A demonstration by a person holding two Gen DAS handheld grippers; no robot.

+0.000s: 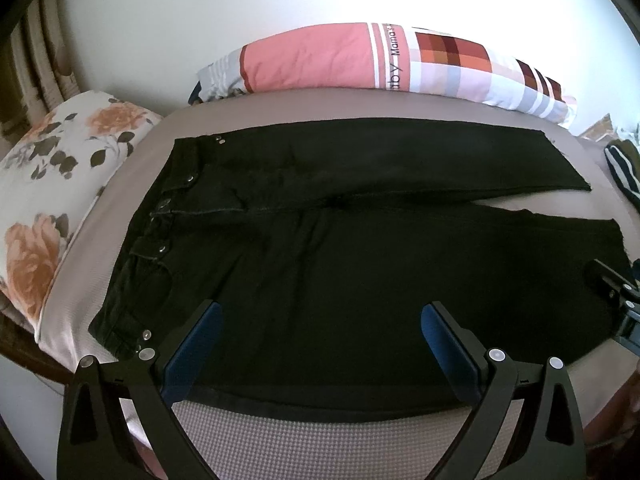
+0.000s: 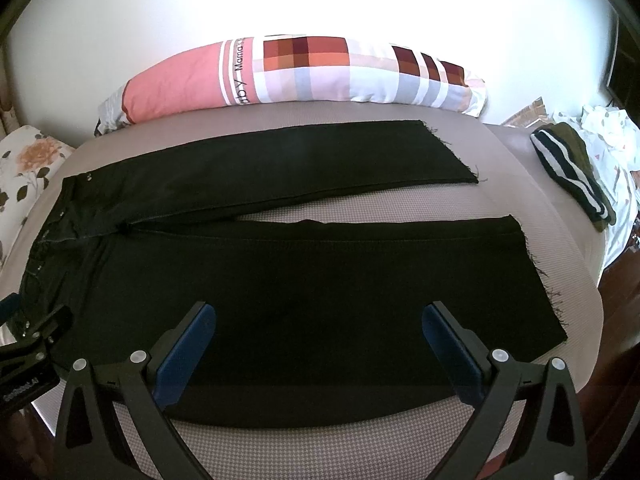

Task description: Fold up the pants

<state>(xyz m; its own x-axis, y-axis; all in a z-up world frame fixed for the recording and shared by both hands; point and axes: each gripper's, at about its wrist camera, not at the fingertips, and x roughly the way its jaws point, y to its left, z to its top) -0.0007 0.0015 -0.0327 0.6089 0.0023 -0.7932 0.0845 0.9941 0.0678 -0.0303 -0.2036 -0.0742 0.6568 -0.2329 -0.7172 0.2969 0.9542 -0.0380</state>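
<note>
The left tool [image 1: 320,344] hangs with its blue pads wide apart over the near leg, close to the waistband; the right tool [image 2: 318,344] gapes likewise nearer the frayed hem. The black pants [image 2: 280,272] lie flat on the bed [image 2: 320,452], waist to the left, legs spread apart. The denim looks soft but weighty, likely to sag; pinching the near leg's outer seam seems best.

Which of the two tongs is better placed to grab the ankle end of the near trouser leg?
The right tongs, probably. They hang open over the near leg of the black pants, close to its frayed hem. The left tongs sit nearer the waistband.
</note>
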